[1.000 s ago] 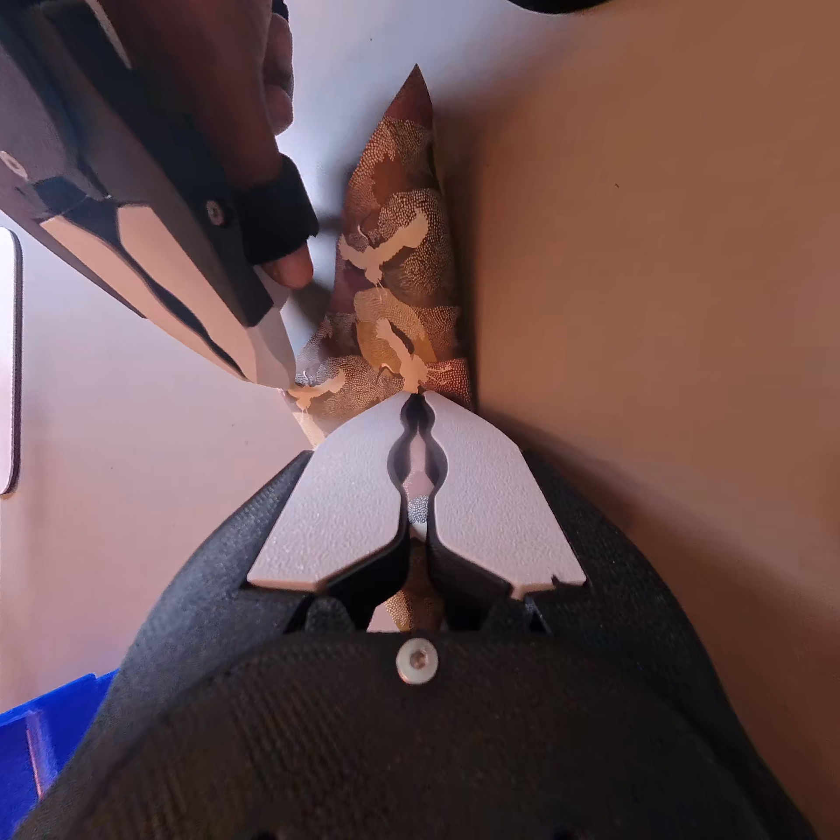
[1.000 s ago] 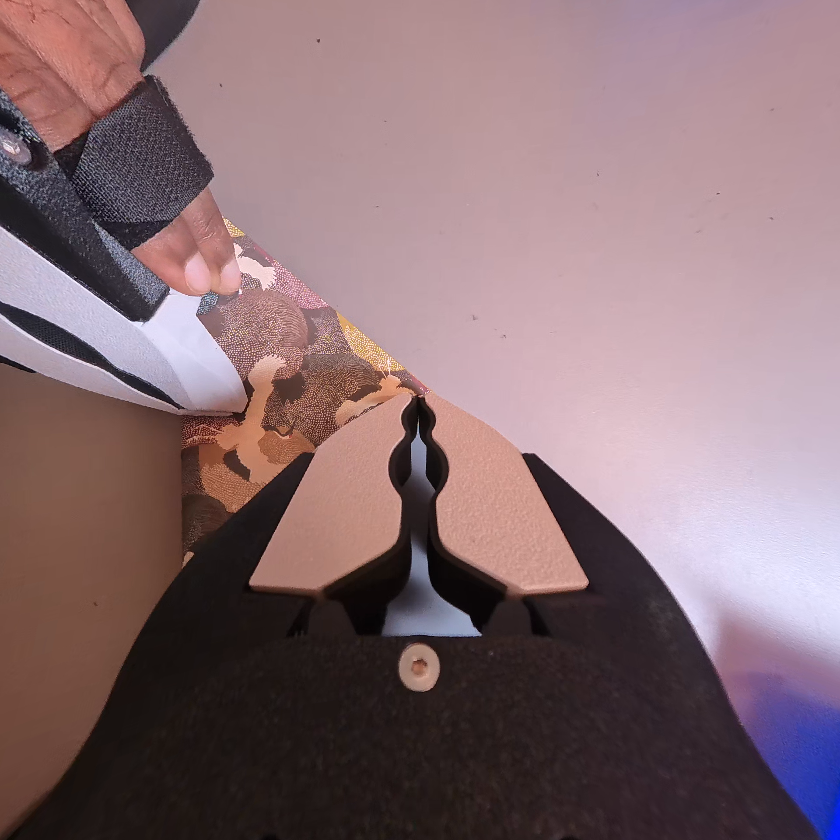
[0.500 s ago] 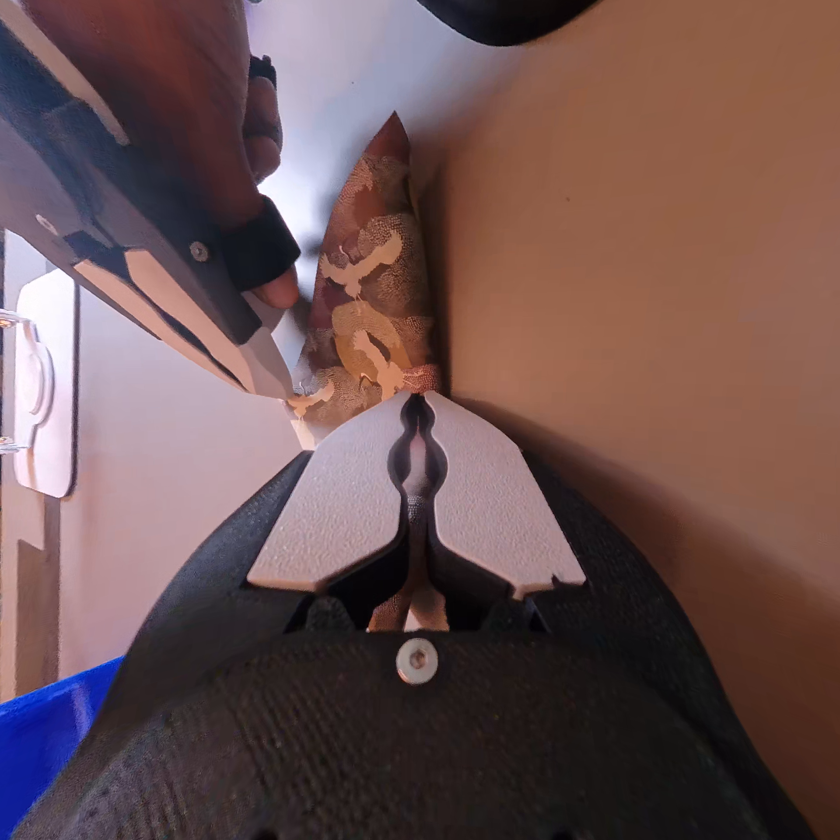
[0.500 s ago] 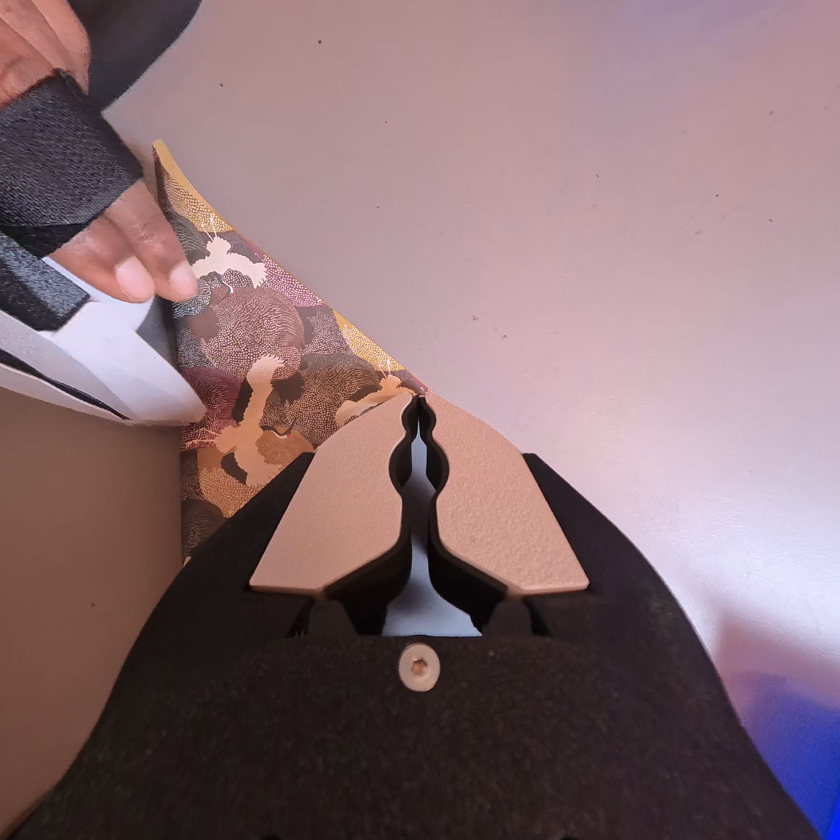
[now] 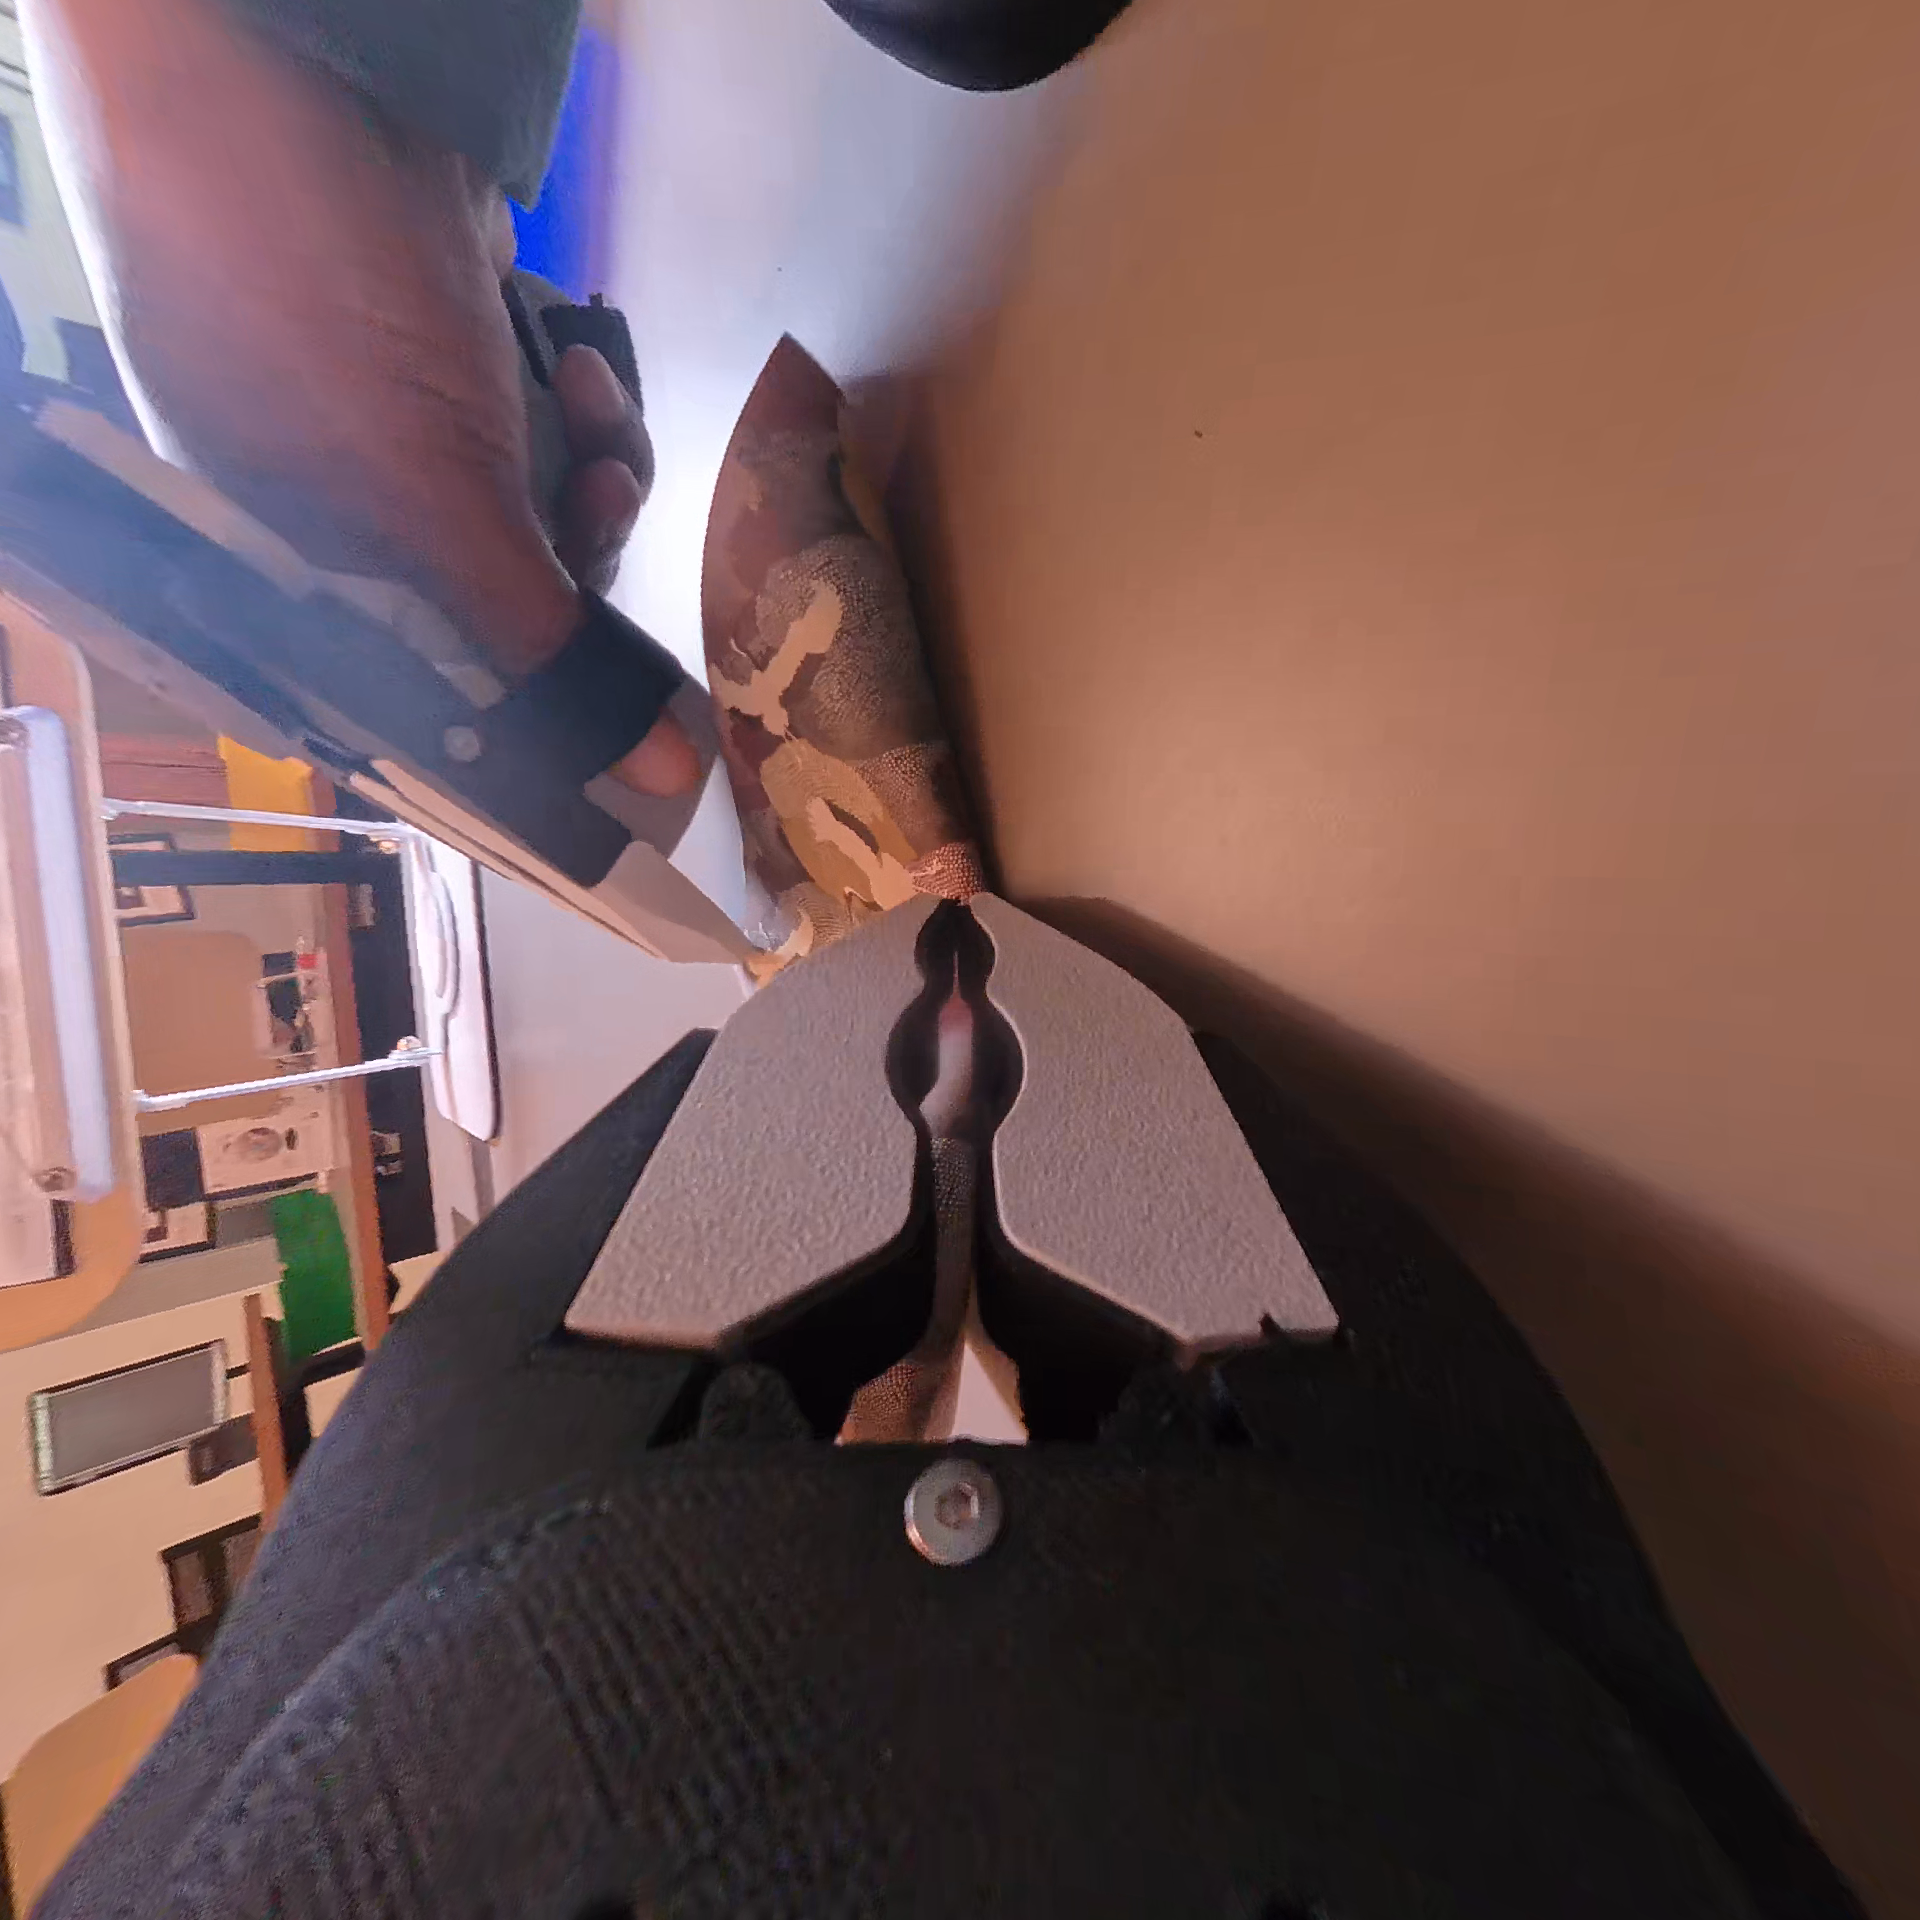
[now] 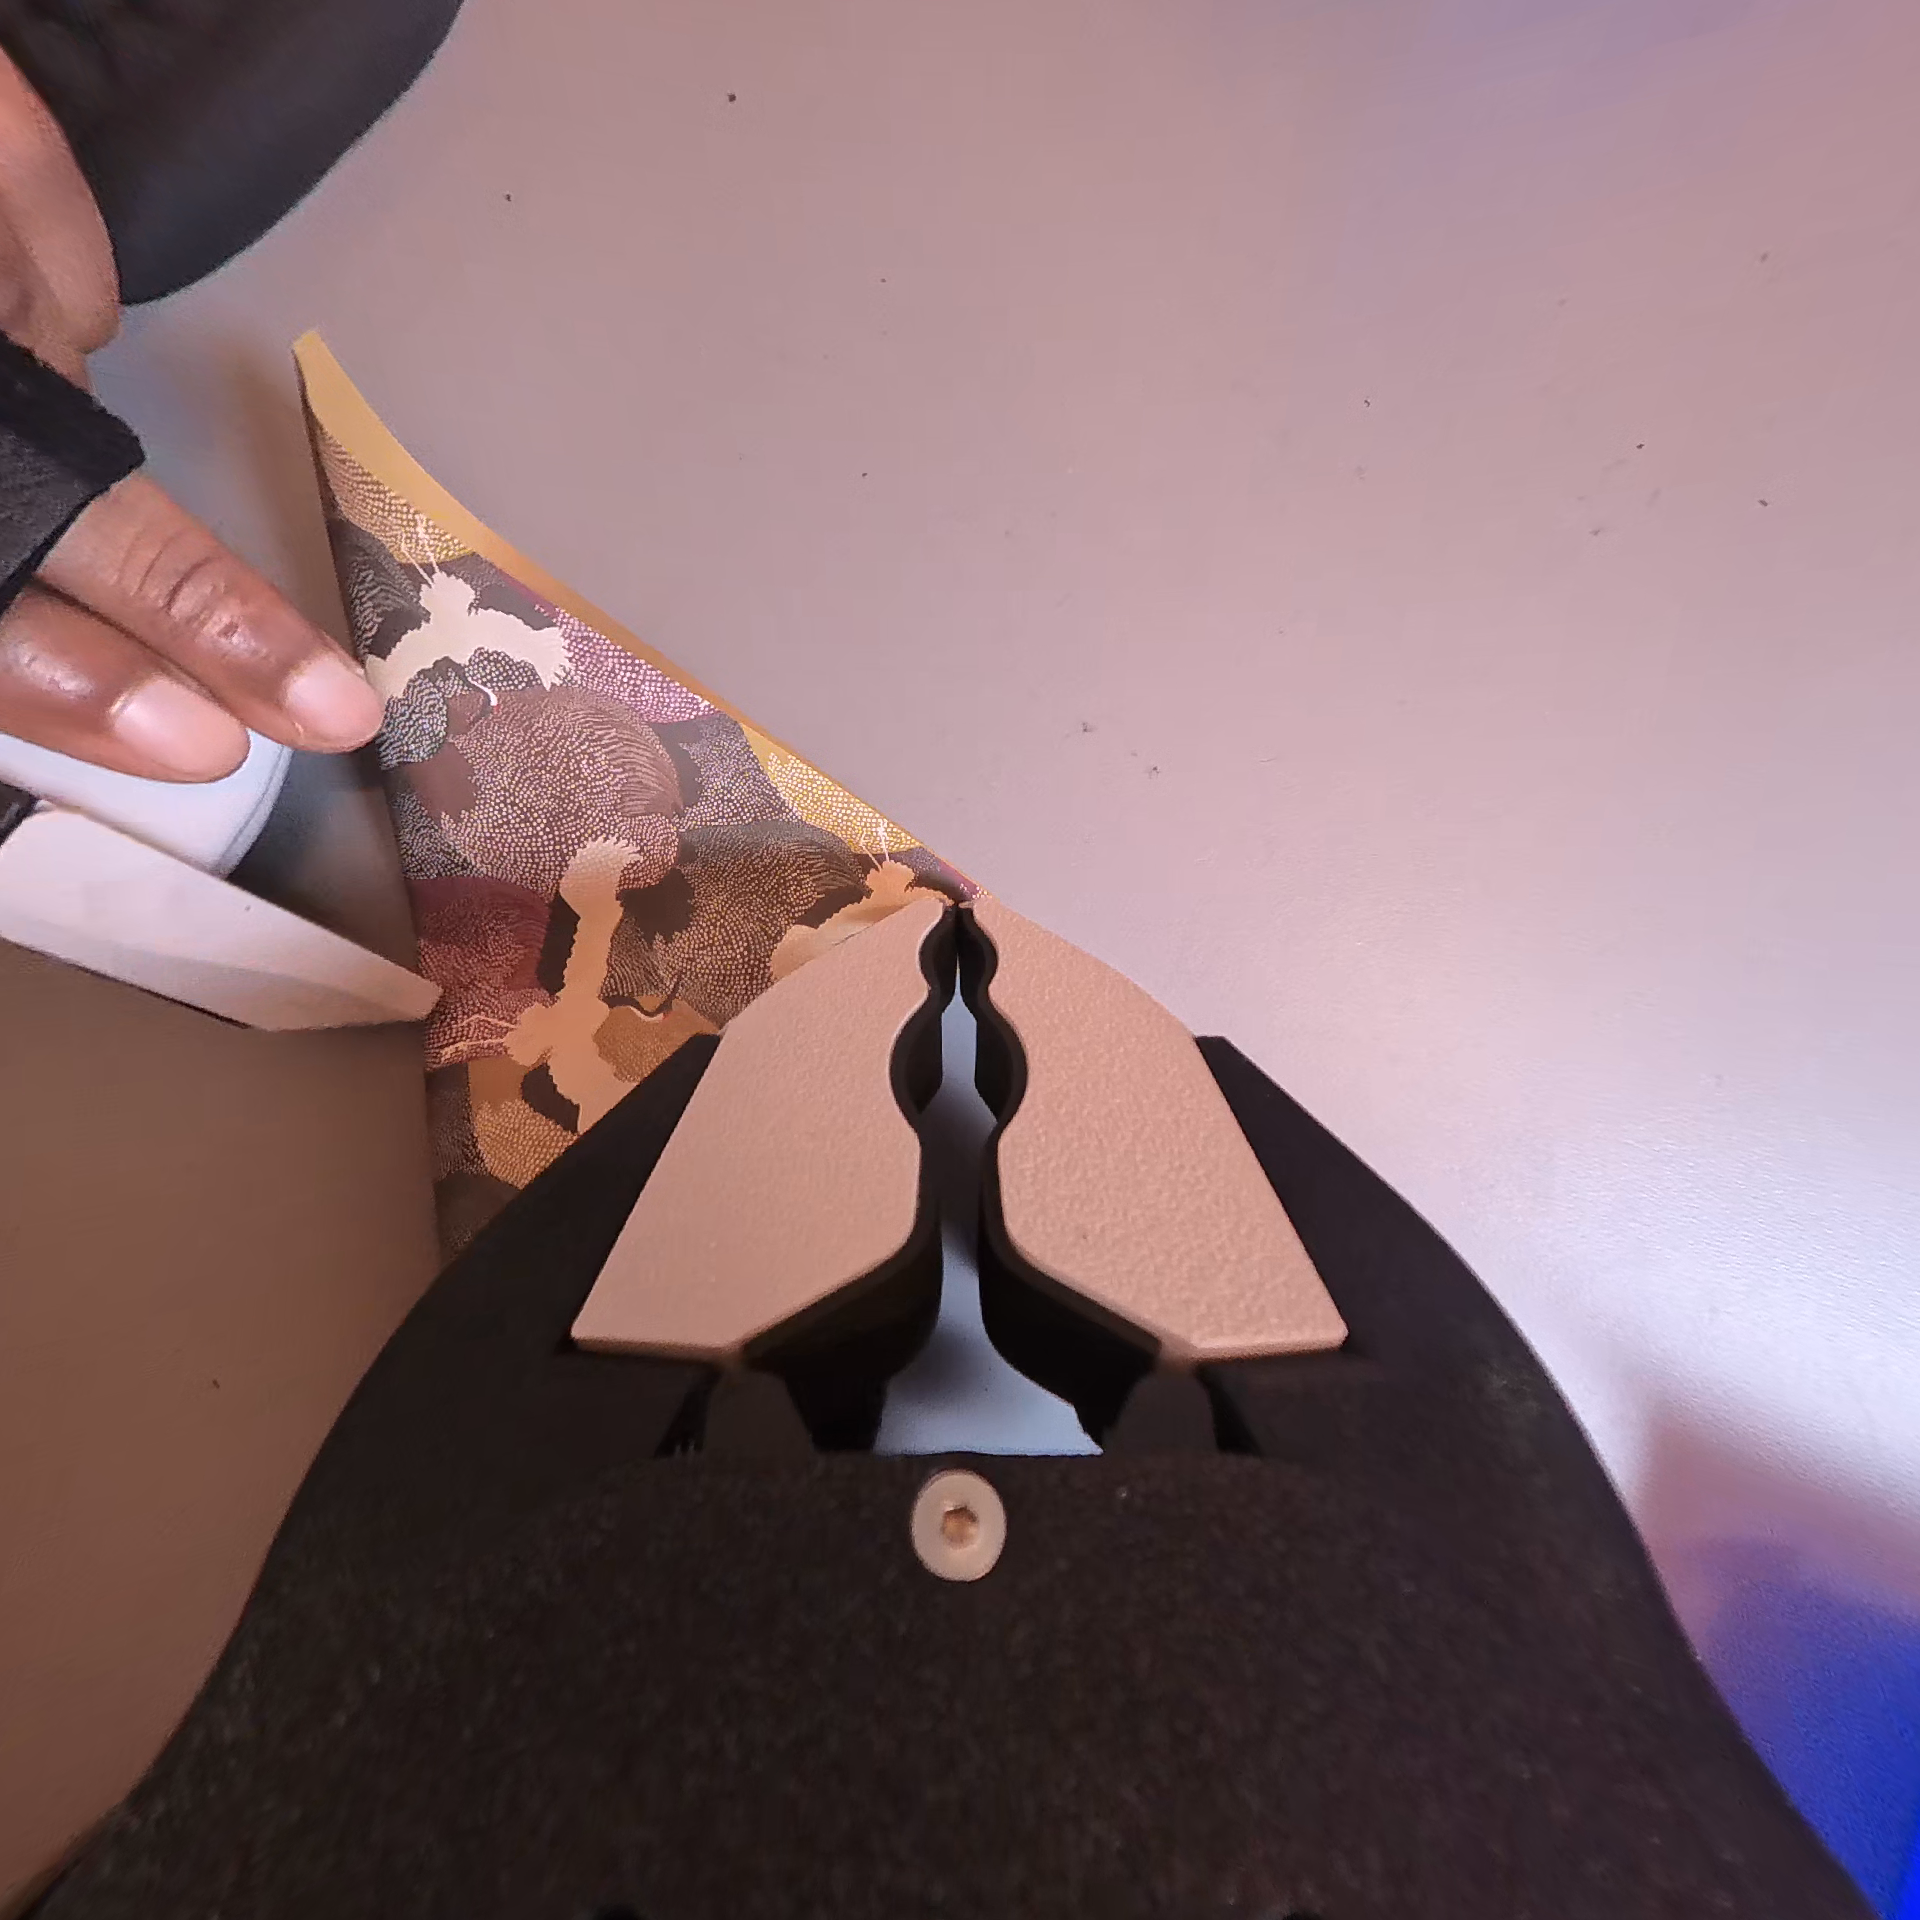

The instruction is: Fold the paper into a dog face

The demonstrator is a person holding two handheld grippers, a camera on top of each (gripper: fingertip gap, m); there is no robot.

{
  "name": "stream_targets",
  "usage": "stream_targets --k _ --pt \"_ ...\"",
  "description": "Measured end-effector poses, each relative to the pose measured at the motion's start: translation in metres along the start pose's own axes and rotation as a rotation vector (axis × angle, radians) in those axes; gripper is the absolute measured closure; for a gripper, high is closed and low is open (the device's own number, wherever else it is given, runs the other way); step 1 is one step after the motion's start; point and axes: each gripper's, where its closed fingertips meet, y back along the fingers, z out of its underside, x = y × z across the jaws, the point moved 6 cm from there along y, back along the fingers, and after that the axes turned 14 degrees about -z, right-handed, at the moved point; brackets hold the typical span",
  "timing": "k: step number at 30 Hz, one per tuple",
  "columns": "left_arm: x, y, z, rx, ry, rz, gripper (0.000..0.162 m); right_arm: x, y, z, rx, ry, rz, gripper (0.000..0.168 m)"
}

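Here the pale table point(image 6: 1351, 520) carries the patterned paper point(image 6: 582, 790), its far corner curling up. Both claws pinch it: left gripper point(image 5: 958, 906), right gripper point(image 6: 956, 906). Better to lay the flap flat before creasing.

I count one sheet of patterned paper point(image 6: 582, 821), two grippers, my left point(image 5: 956, 906) and my right point(image 6: 956, 906), and one table point(image 6: 1299, 468).
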Motion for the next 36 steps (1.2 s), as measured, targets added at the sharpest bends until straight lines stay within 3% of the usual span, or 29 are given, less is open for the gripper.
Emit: stream_targets --k 14,21,27,36 --pt "0.004 0.000 -0.004 -0.002 -0.105 0.008 0.162 0.000 0.000 0.000 -0.002 0.002 0.005 0.168" --pt "-0.013 0.000 0.017 -0.019 0.209 0.103 0.162 -0.001 0.000 0.000 -0.001 0.006 0.013 0.168" --pt "-0.014 0.008 0.034 -0.024 0.301 0.177 0.162 0.000 0.000 0.000 0.000 0.008 0.010 0.168" --pt "-0.012 -0.002 0.018 0.062 0.376 0.311 0.162 0.000 0.000 0.000 0.000 0.006 0.011 0.168"
